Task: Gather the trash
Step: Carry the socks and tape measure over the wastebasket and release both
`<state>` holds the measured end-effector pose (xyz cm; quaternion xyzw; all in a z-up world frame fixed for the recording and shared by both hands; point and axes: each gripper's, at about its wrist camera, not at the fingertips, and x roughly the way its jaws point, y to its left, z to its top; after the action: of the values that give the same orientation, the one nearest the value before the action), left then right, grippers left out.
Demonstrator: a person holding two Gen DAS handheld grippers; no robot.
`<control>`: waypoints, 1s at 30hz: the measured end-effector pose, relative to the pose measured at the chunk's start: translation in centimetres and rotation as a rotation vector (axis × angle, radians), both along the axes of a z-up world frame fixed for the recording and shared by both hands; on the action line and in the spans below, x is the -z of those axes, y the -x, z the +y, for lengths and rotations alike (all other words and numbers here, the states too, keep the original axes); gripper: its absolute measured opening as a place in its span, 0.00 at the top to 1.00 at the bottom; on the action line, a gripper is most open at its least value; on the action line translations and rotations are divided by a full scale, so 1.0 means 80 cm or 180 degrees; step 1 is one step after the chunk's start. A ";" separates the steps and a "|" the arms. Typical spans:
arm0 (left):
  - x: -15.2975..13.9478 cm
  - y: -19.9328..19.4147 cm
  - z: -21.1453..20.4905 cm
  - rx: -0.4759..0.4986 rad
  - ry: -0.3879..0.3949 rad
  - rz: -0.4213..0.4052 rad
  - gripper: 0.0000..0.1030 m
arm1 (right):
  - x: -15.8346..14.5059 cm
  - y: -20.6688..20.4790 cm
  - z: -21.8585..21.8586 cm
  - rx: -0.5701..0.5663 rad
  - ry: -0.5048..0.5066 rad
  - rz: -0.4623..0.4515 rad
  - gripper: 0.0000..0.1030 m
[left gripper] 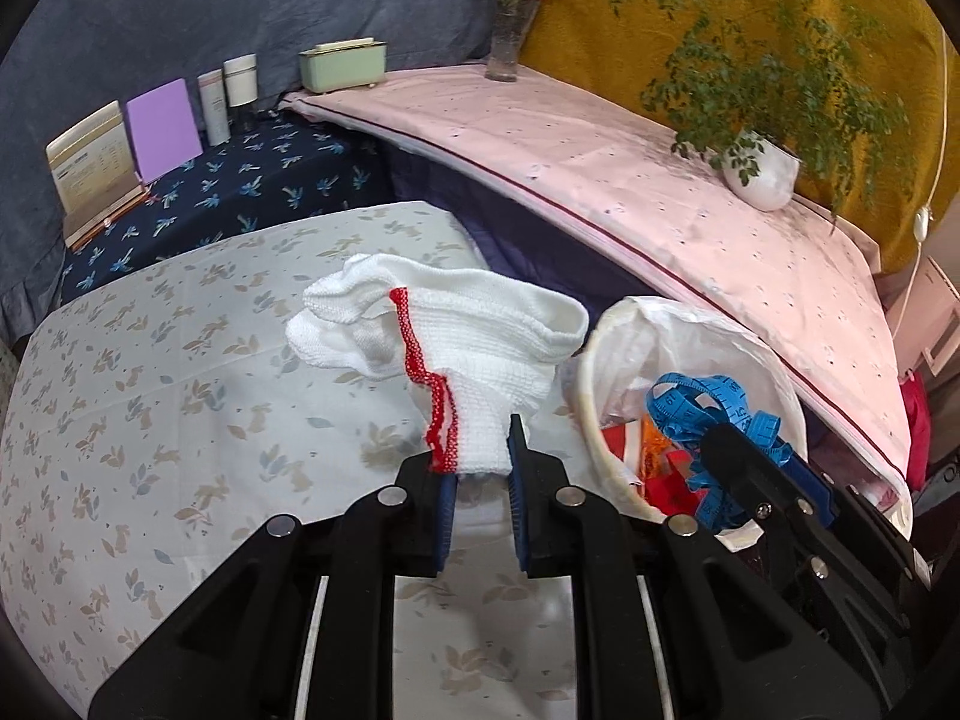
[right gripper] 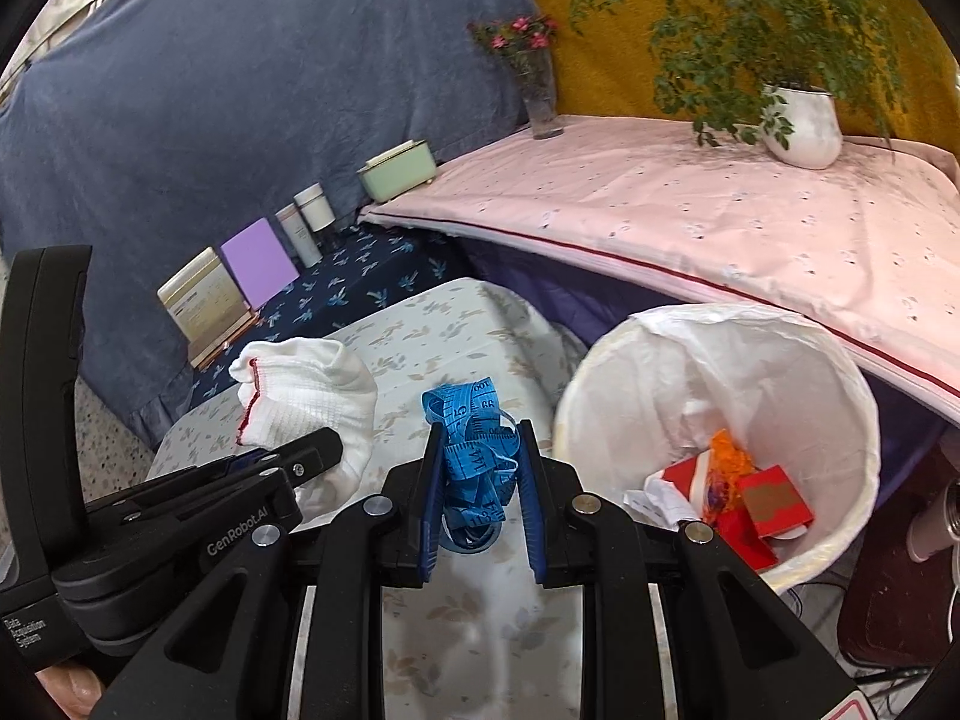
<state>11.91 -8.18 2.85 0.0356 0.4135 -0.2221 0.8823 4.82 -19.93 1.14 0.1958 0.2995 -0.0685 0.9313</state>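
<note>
The left gripper (left gripper: pixel 483 450) holds a white knitted cloth (left gripper: pixel 456 336) with a red stitched edge, its blue-padded fingers (left gripper: pixel 517 450) pressed against the cloth's lower end. The cloth stands up from the fingers above a worktop (left gripper: pixel 150 390) covered in a pale leaf-print sheet.

The right gripper (right gripper: pixel 477 450) grips a bunched blue measuring tape (right gripper: pixel 474 450), its fingers (right gripper: pixel 433 462) narrowed on either side of the bundle. In the right wrist view the tape sits over the worktop's right edge, just left of the bin's rim; in the left wrist view it appears in front of the bin's mouth.

A round bin (right gripper: pixel 852 396) lined with a white plastic bag stands just beside the worktop, to the right of both grippers. Inside it lie red cartons (right gripper: pixel 774 504), a scrap of orange wrapping (right gripper: pixel 729 450) and crumpled white paper (right gripper: pixel 654 498).

Behind the bin runs a shelf draped in a pink cloth (right gripper: pixel 660 204). On it stand a potted fern in a white pot (right gripper: pixel 804 126), a glass vase of pink flowers (right gripper: pixel 540 102) and a pale green box (right gripper: pixel 399 171). To the left, on a dark blue floral cloth (left gripper: pixel 252 186), a purple card (left gripper: pixel 165 129), a cream calendar (left gripper: pixel 93 165) and two pale bottles (left gripper: pixel 225 96) lean or stand against a grey-blue backdrop (left gripper: pixel 240 0).
</note>
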 end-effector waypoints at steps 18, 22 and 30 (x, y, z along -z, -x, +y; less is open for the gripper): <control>-0.001 0.024 -0.073 0.0307 -0.0061 0.0006 0.86 | 0.001 0.038 -0.070 0.0352 -0.0057 -0.0063 0.80; 0.000 0.027 -0.087 0.0377 -0.0084 0.0002 0.85 | 0.005 0.043 -0.083 0.0419 -0.0081 -0.0064 0.80; 0.005 0.028 -0.113 0.0498 -0.0102 0.0032 0.85 | 0.011 0.050 -0.107 0.0550 -0.0126 -0.0037 0.79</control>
<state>9.68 -17.18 2.47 0.0808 0.4174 -0.2839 0.8594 0.81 -28.50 0.24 0.2397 0.2774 -0.1415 0.9195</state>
